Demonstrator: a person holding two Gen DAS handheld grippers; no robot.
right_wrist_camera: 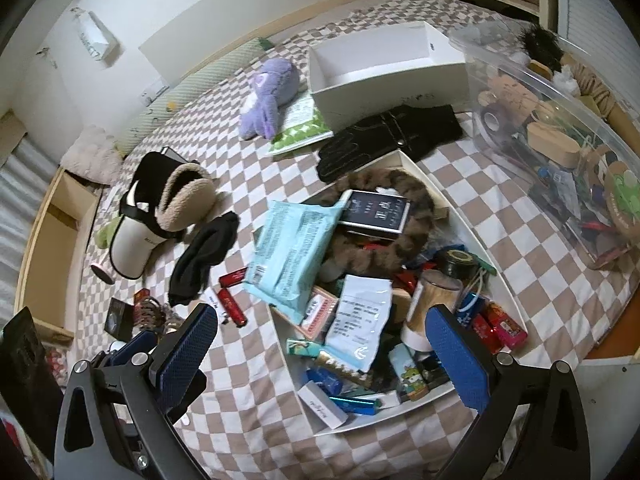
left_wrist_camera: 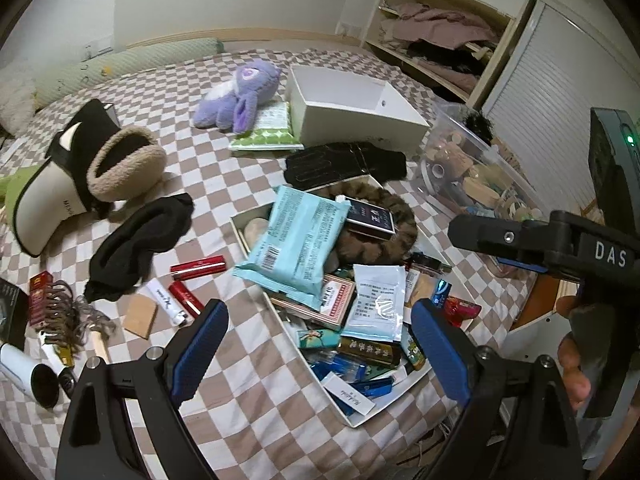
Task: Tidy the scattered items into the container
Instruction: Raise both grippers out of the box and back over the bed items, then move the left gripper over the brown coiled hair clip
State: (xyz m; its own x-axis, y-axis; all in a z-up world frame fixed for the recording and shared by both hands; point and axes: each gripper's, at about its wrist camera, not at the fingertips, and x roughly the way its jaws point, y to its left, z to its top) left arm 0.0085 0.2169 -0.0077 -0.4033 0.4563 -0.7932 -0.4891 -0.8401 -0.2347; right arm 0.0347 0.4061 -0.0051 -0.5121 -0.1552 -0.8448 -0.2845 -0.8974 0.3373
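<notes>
White shallow box (left_wrist_camera: 362, 420) sits mid-scene on the checkered bedspread (left_wrist_camera: 248, 420), already heaped: light-blue wipes pack (left_wrist_camera: 298, 246) leaning over its far-left rim, brown fur piece (left_wrist_camera: 380, 216) at the far end with a dark booklet (left_wrist_camera: 370, 218) on top, white sachet (left_wrist_camera: 378, 298) in the middle, small packets and blue tubes at the near end. Left gripper (left_wrist_camera: 320, 354) hovers over the near part of the box, jaws spread wide, nothing between the blue pads (left_wrist_camera: 200, 350). Right gripper (right_wrist_camera: 324, 350) also over the near box, jaws spread, empty.

Still loose on the bedspread, left of the box: two red lighters (left_wrist_camera: 198, 267), white lighter (left_wrist_camera: 166, 304), tan card (left_wrist_camera: 140, 314), black sock (left_wrist_camera: 136, 246), hair claw clip (left_wrist_camera: 60, 312), white tube (left_wrist_camera: 24, 368) at near left. Further left, a black-and-white boot with fleece lining (left_wrist_camera: 80, 168). Far side: black glove (left_wrist_camera: 340, 164) just beyond the box, purple plush (left_wrist_camera: 240, 94), green-patterned pack (left_wrist_camera: 268, 132), an empty white box (left_wrist_camera: 356, 108). Clear plastic bin (right_wrist_camera: 560, 140) full of items on the right.
</notes>
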